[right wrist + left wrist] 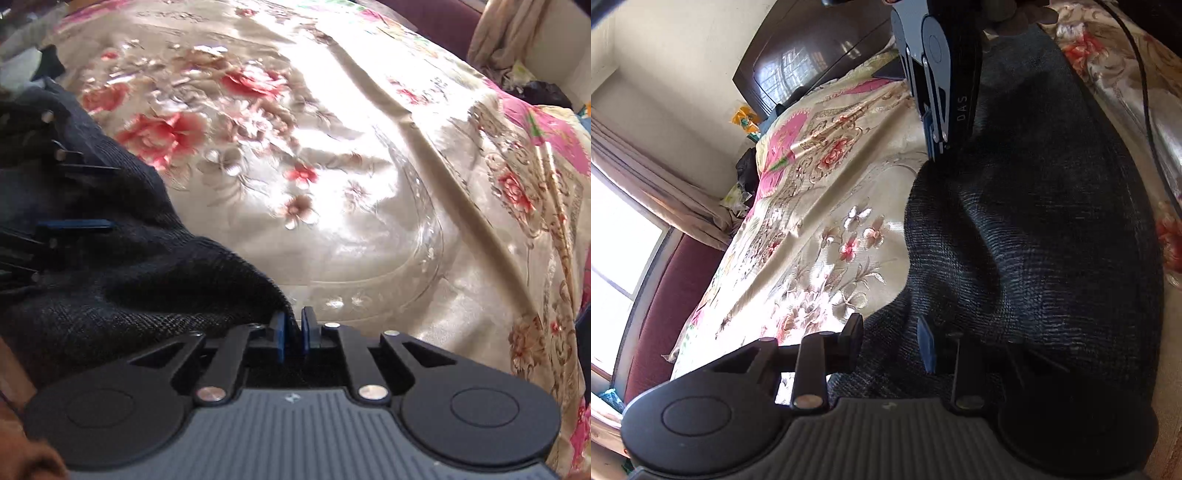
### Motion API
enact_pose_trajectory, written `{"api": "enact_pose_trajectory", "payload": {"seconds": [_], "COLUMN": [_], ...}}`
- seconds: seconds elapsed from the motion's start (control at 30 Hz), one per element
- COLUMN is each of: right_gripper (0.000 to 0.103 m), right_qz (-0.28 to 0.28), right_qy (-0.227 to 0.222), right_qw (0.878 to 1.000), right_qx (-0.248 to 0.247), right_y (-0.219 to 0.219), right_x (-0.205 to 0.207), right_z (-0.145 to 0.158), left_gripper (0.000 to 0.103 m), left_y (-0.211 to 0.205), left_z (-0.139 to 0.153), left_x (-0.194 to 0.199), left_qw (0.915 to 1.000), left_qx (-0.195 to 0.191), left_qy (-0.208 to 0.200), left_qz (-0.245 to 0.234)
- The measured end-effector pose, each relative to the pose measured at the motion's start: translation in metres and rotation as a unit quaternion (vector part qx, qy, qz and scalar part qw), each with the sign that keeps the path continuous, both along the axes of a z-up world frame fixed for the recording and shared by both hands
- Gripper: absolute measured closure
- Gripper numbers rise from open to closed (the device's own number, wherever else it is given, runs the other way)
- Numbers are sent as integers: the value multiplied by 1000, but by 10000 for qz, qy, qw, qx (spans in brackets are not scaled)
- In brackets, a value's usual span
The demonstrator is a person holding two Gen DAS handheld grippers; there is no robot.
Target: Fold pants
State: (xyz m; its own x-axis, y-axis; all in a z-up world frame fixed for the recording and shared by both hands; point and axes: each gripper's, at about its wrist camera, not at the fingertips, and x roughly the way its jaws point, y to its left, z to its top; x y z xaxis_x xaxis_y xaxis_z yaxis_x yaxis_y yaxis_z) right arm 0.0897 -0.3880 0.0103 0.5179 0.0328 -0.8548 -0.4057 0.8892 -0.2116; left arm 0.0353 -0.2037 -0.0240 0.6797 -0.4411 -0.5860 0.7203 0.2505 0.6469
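The dark grey-blue pants point(1034, 229) lie bunched on a floral bedspread point(827, 206). My left gripper point(892, 345) is open: its left finger stands over the bedspread and its blue-padded right finger presses into the pants. My right gripper point(936, 147) comes in from the top of the left wrist view and pinches the pants' far edge. In the right wrist view my right gripper point(293, 334) is shut on a corner of the pants point(122, 280). The left gripper's fingers point(74, 225) show at the left, sunk in the cloth.
The bedspread point(351, 177) covers the whole bed. A dark wooden headboard point(812, 55) stands at the far end. A window and curtain point(646, 177) are on the left. A black cable point(1145, 110) runs along the bed's right side.
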Motion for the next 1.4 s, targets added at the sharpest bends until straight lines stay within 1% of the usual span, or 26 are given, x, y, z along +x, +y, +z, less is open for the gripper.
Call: {"api": "enact_pose_trajectory", "payload": {"seconds": [0.07, 0.1, 0.17, 0.2, 0.27, 0.3, 0.37, 0.4, 0.43, 0.47, 0.5, 0.57, 0.6, 0.67, 0.7, 0.8, 0.87, 0.93, 0.97, 1.0, 1.07, 1.13, 1.2, 1.23, 1.33, 1.4], "right_gripper": [88, 87, 85, 85, 84, 84, 80, 80, 80, 80, 80, 82, 81, 81, 81, 82, 82, 83, 83, 83, 82, 81, 80, 79, 78, 76], "right_qz": [-440, -656, -1342, -1760, -2696, -3289, -4306, -4639, -4894, -5069, -5172, -5432, -5504, -5629, -5649, -5665, -5734, -5851, -5871, -5895, -5921, -5939, -5957, -5968, -5983, -5916], "right_qy": [-221, -341, -645, -726, -826, -874, -990, -1064, -1153, -1234, -1272, -1420, -1476, -1622, -1689, -1853, -2045, -2081, -2144, -2211, -2312, -2194, -2128, -2050, -1784, -1592], "right_qw": [9974, 9944, 9836, 9758, 9525, 9334, 8881, 8680, 8508, 8378, 8287, 7930, 7783, 7561, 7473, 7296, 7140, 6981, 6924, 6922, 6992, 6989, 6916, 6902, 6965, 6945], "right_qx": [528, 748, 1013, 1073, 1150, 1140, 1267, 1416, 1529, 1611, 1722, 2367, 2636, 2918, 3063, 3353, 3458, 3563, 3605, 3528, 3274, 3327, 3486, 3541, 3538, 3772], "right_y": [-10, -18, -44, -61, -100, -125, -170, -189, -205, -217, -225, -247, -253, -261, -264, -271, -278, -286, -286, -285, -281, -285, -289, -290, -289, -284], "right_x": [-13, -23, -52, -67, -96, -112, -141, -151, -159, -164, -166, -174, -176, -180, -184, -194, -198, -198, -201, -204, -210, -208, -203, -198, -198, -209], "right_z": [11, 17, 27, 27, 21, 16, 7, 2, -2, -6, -10, -20, -24, -31, -33, -39, -44, -48, -47, -44, -40, -44, -47, -48, -37, -32], "left_gripper": [54, 51, 50, 50, 51, 52, 52, 53, 53, 53, 53, 53, 53, 53, 53, 52, 52, 52, 51, 51, 51, 51, 51, 51, 51, 51], "left_y": [3, 5, 9, 12, 15, 17, 18, 19, 20, 19, 19, 15, 12, 8, 6, 0, -4, -11, -14, -17, -23, -29, -35, -38, -39, -38], "left_z": [-2, -3, -5, -6, -6, -5, -1, 1, 1, 0, -1, 0, 2, 4, 3, 5, 7, 9, 11, 13, 17, 16, 13, 13, 18, 20], "left_x": [-8, -11, -14, -15, -21, -25, -32, -36, -40, -45, -50, -60, -64, -70, -71, -76, -75, -73, -72, -72, -70, -69, -69, -70, -69, -68], "left_qw": [9999, 9998, 9994, 9994, 9993, 9992, 9984, 9978, 9979, 9980, 9980, 9976, 9974, 9971, 9969, 9968, 9969, 9973, 9976, 9979, 9982, 9981, 9983, 9984, 9982, 9975], "left_qx": [94, 143, 264, 253, 276, 279, 257, 255, 301, 383, 458, 554, 587, 653, 704, 729, 692, 621, 556, 483, 312, 208, 202, 187, 62, -35], "left_qy": [-63, -35, 166, 214, 222, 255, 499, 609, 582, 502, 432, 412, 423, 382, 339, 317, 360, 377, 392, 407, 490, 565, 537, 533, 584, 694], "left_qz": [-116, -157, -160, -140, -122, -103, -41, -10, 2, 4, 4, 29, 38, 53, 55, 47, 44, 91, 114, 128, 146, 127, 97, 99, 105, 132]}}
